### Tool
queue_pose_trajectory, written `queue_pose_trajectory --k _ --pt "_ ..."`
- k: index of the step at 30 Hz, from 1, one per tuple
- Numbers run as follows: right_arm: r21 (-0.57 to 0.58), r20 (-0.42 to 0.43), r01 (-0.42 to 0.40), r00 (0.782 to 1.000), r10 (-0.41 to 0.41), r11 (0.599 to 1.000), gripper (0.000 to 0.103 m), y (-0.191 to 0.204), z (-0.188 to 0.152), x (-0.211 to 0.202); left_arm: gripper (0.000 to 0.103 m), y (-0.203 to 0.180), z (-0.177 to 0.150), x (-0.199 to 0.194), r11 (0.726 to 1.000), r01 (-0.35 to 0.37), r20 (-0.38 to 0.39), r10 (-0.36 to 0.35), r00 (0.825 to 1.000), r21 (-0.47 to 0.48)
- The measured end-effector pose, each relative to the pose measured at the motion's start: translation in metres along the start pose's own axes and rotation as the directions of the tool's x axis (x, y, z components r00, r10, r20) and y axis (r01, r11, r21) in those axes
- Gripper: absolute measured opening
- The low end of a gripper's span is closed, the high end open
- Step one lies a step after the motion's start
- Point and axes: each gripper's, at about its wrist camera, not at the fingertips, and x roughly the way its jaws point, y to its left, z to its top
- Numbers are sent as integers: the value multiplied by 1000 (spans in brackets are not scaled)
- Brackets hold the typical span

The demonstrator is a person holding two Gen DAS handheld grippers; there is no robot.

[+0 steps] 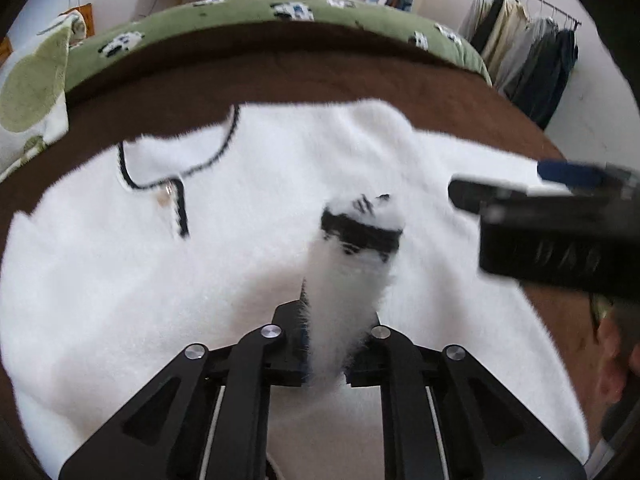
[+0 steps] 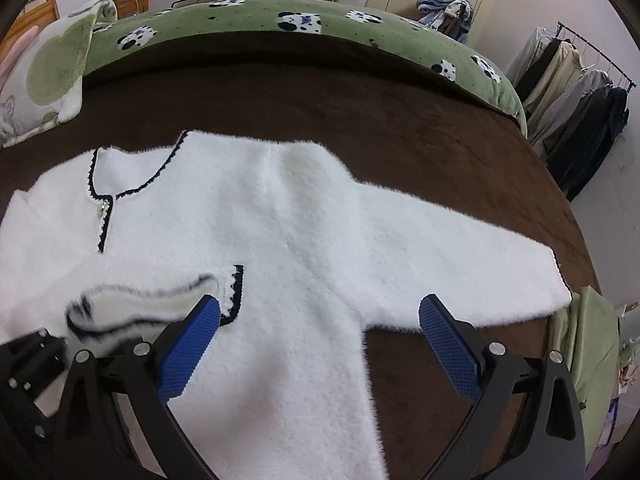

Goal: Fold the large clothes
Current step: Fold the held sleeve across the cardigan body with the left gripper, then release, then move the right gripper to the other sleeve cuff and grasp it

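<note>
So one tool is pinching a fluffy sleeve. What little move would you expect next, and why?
Probably the left tool, shut on the black-trimmed sleeve cuff, carries it further across the fluffy white sweater and lays it on the chest. The other sleeve lies spread on the brown bedcover, and the right tool hangs open.

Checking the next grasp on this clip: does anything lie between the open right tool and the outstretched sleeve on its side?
Nothing visible does. The right tool hangs open above the white fuzzy sweater, and the sleeve lies flat and uncovered on the brown bedspread. The left tool grips the other sleeve's cuff, away from it.
</note>
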Motion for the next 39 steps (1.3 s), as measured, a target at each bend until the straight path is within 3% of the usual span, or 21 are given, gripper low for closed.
queue_pose_trajectory --k 5,6,7,9,12,17,19,28,34,39 --pt "12 4 -18 1000 18 1000 98 0 0 1 27 -1 -9 5 1000 0 -26 0 1000 -14" --pt "10 3 -16 1000 16 1000 98 1 1 1 47 0 -9 3 1000 -2 -25 1 1000 -23" --pt "3 -4 -14 1000 14 1000 98 3 1 1 74 3 -10 -1 999 -6 -25 5 1000 -33" --pt "-11 -3 -19 1000 19 1000 98 6 3 -4 88 8 -7 -13 998 -33 -23 32 999 -45" --pt "-20 14 -36 999 37 999 98 10 7 -17 97 18 -3 -43 998 -55 1 55 999 -27" --pt "-29 15 -104 994 105 994 98 25 13 -36 97 51 1 -85 994 -106 36 107 994 -28" --pt "-41 15 -117 993 118 992 98 33 13 -40 97 69 2 -95 986 -161 44 163 986 -36" --pt "-49 -15 -160 987 160 986 98 75 -14 -17 97 158 -8 -77 926 -322 0 329 944 -195" --pt "-70 -46 -125 991 122 990 98 87 -40 14 96 187 -22 -44 919 -289 -42 289 956 -267" --pt "-67 -81 -139 988 133 988 98 85 -58 36 97 185 -33 -19 922 -311 -70 303 950 -230"
